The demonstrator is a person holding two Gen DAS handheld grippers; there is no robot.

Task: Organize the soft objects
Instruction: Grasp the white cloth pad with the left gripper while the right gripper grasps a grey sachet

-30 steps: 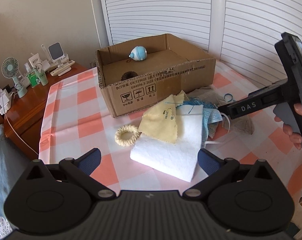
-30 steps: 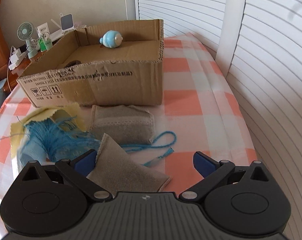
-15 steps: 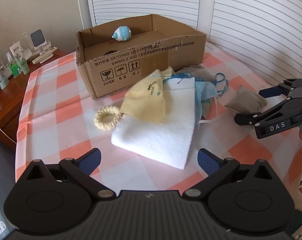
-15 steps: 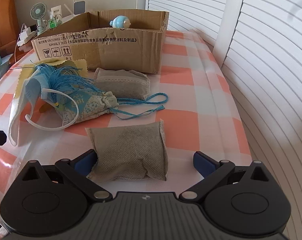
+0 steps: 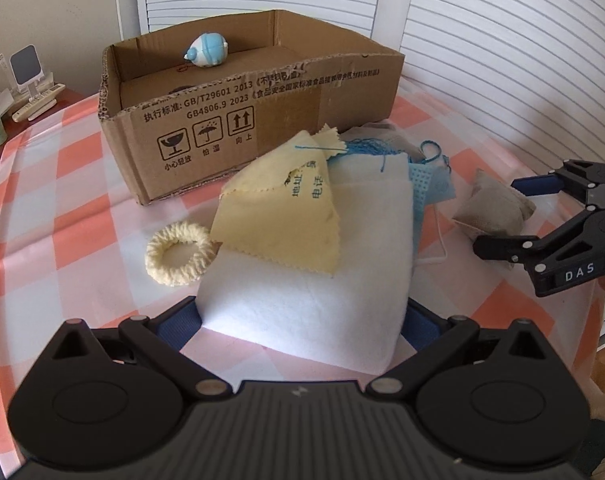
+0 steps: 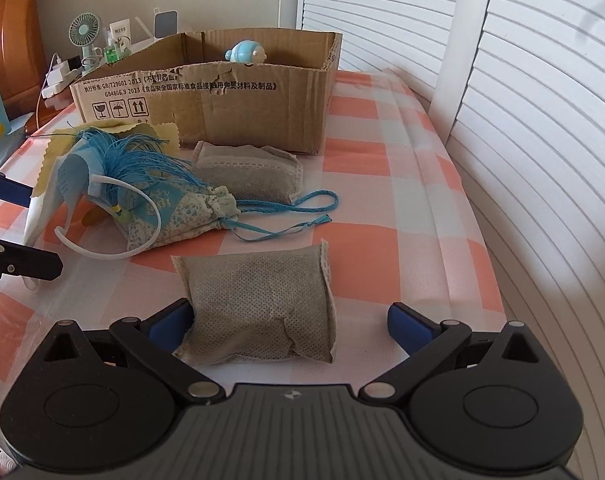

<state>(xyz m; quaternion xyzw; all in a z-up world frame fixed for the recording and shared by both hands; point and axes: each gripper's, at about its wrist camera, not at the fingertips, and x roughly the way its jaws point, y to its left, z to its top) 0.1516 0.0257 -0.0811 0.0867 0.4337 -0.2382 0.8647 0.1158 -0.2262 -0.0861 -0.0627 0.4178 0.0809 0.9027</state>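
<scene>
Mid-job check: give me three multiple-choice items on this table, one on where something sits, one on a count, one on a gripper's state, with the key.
1. The yellow cloth lies:
A. inside the cardboard box
B. on the white folded cloth
C. under the cream ring

2. Grey sachets on the table:
A. one
B. two
C. four

3. The right hand-held gripper is:
A. open, astride a sachet
B. shut on the sachet
C. inside the box

Key: B, its lower edge overlaps the white cloth; B, near grey sachet and far grey sachet; A, the right-hand pad stands clear of the sachet.
</scene>
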